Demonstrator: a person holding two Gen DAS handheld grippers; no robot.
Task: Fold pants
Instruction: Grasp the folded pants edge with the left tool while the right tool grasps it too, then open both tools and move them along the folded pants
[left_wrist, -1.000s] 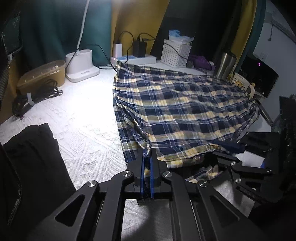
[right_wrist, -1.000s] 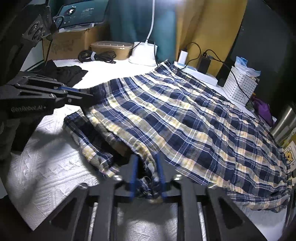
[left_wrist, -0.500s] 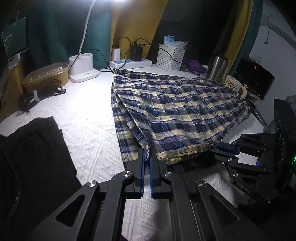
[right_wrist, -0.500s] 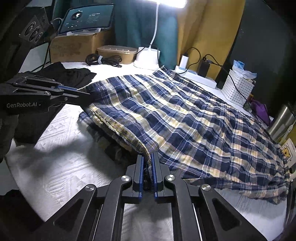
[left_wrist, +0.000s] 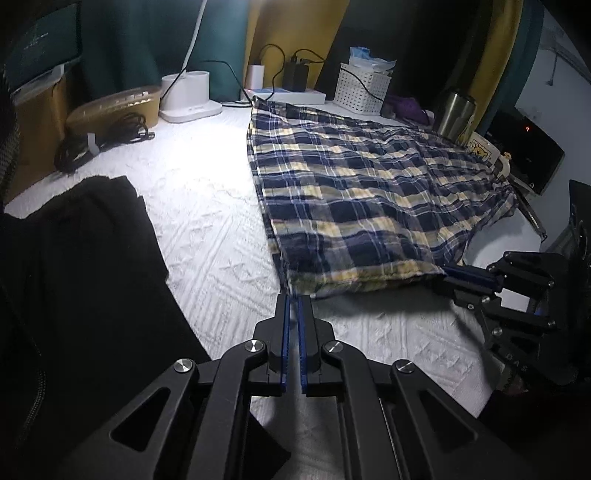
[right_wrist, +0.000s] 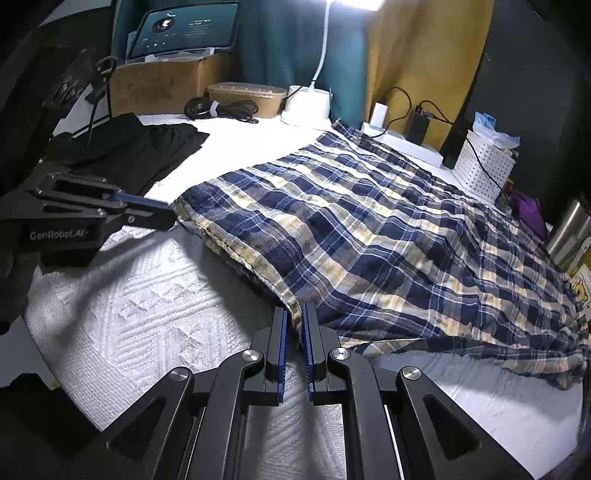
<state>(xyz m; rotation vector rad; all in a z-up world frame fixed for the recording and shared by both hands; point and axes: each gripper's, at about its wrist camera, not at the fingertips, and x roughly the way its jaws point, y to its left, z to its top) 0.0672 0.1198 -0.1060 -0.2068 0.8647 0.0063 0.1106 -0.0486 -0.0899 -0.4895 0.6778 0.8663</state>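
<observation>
Pants (left_wrist: 369, 206) now lie lower and flatter than a second ago — left gripper (left_wrist: 294, 301) and right gripper (right_wrist: 294, 314) jaws each clamped on a near corner; fold nearly laid.

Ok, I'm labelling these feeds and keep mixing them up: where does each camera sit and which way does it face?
Left wrist: on the left gripper, facing along its fingers over the plaid pants; right gripper shows at right.
Right wrist: on the right gripper, facing the pants' other corner; left gripper shows at left.
Shared: pants, white basket, black garment.
</observation>
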